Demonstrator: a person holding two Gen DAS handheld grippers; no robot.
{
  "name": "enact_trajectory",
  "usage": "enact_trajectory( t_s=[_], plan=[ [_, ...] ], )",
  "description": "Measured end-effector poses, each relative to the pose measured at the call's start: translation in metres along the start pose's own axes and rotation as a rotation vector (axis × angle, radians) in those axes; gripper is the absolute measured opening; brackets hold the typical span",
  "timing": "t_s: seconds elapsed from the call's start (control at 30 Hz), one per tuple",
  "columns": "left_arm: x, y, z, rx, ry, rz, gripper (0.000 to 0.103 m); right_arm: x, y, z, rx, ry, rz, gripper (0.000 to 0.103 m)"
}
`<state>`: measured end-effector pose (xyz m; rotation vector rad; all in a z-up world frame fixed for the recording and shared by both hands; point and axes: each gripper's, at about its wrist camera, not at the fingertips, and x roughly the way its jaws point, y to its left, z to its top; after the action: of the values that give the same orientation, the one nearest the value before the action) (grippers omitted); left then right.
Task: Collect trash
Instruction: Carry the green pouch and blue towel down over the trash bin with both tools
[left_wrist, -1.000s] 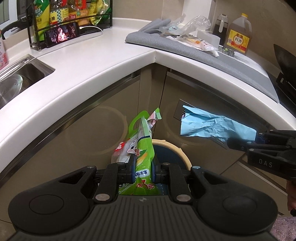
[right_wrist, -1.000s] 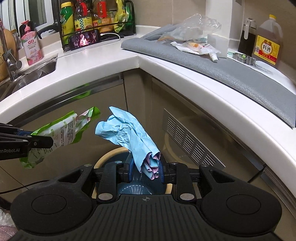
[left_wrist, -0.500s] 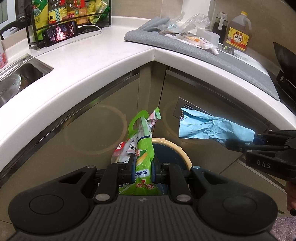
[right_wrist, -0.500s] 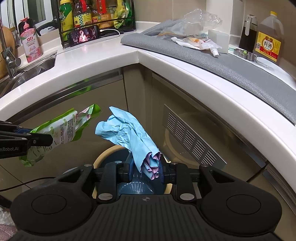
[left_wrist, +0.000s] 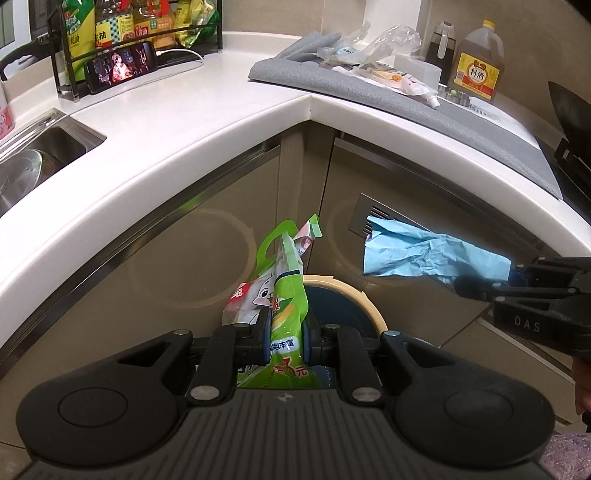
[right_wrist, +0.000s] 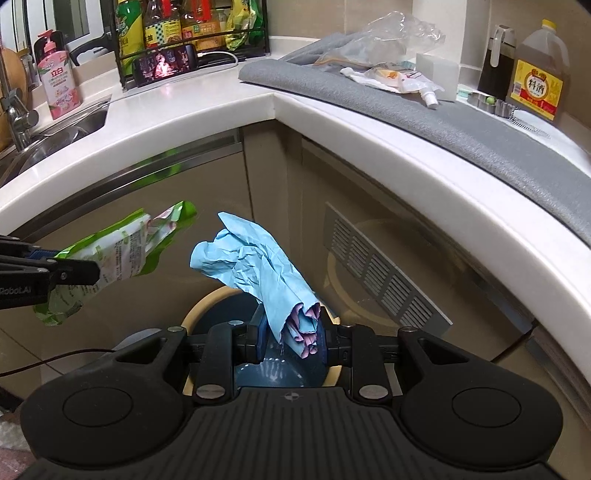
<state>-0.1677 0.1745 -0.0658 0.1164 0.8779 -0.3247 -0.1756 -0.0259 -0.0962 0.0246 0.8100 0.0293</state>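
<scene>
Green plastic fills the near centre of the left wrist view: the left gripper (left_wrist: 284, 339) has its jaws closed tight on one snack bag (left_wrist: 282, 295), which stands up just above one round bin (left_wrist: 354, 299) on the floor by the cabinet. At the right edge the right gripper (left_wrist: 513, 284) pinches one crumpled blue paper (left_wrist: 424, 254). Nothing has been dropped yet, so I judge both pieces are at the point of release. Far right, on the grey mat (left_wrist: 461, 122), several clear wrappers (left_wrist: 384, 55) and a pouch remain; I cannot count them exactly.

From the right wrist view, the right gripper (right_wrist: 291, 339) is clamped narrowly on the blue paper (right_wrist: 258, 273), directly over the bin (right_wrist: 199, 314), whose inside looks nearly bare. The left gripper (right_wrist: 74, 273) enters at left, holding the bag (right_wrist: 110, 258) beside the bin. Wrappers (right_wrist: 388, 37) on the far mat (right_wrist: 480, 125) are left to collect.
</scene>
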Motion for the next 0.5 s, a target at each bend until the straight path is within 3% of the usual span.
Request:
enact_trajectory(
  t_s=[0.5],
  plan=[
    [0.037,0.003,0.005,-0.009,0.099,-0.042,0.017,0.036,-0.001,0.005,0.005,0.091,0.018,0.028]
  ],
)
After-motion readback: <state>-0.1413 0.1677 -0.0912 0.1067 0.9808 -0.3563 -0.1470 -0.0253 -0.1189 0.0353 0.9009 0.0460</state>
